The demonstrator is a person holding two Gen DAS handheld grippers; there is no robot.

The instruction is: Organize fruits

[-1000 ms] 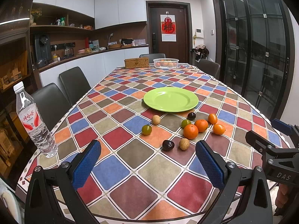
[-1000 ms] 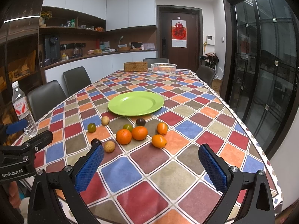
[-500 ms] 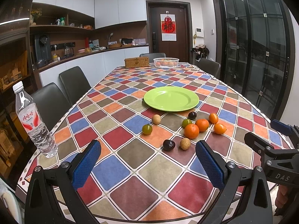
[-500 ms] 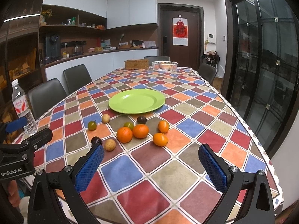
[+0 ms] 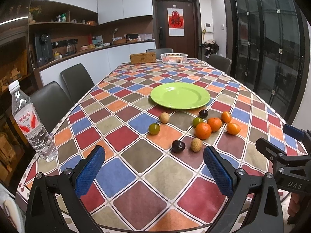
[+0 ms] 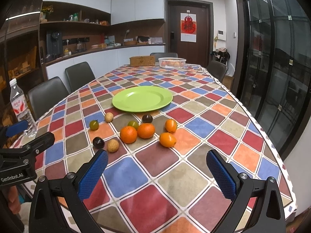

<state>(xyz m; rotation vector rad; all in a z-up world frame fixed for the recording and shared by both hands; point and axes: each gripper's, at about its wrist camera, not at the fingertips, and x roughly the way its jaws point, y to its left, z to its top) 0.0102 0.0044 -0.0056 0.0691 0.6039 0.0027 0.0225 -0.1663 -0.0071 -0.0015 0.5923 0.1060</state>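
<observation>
A green plate (image 5: 180,95) (image 6: 142,98) lies bare on the checkered tablecloth. In front of it sit several loose fruits: two oranges (image 5: 203,130) (image 6: 128,134), two kumquats (image 6: 167,139), two dark plums (image 5: 178,146), two green fruits (image 5: 154,128) and two tan longans (image 5: 196,145). My left gripper (image 5: 153,169) is open and empty, above the table's near edge, short of the fruits. My right gripper (image 6: 156,171) is open and empty, also short of the fruits.
A water bottle (image 5: 29,122) stands at the table's left edge. A wicker box (image 5: 142,57) and a white basket (image 5: 174,57) sit at the far end. Dark chairs (image 5: 76,81) line the left side. Glass doors are on the right.
Both grippers have moved slightly forward toward the fruits, which look a little nearer. Both stay open; nothing was picked up.
</observation>
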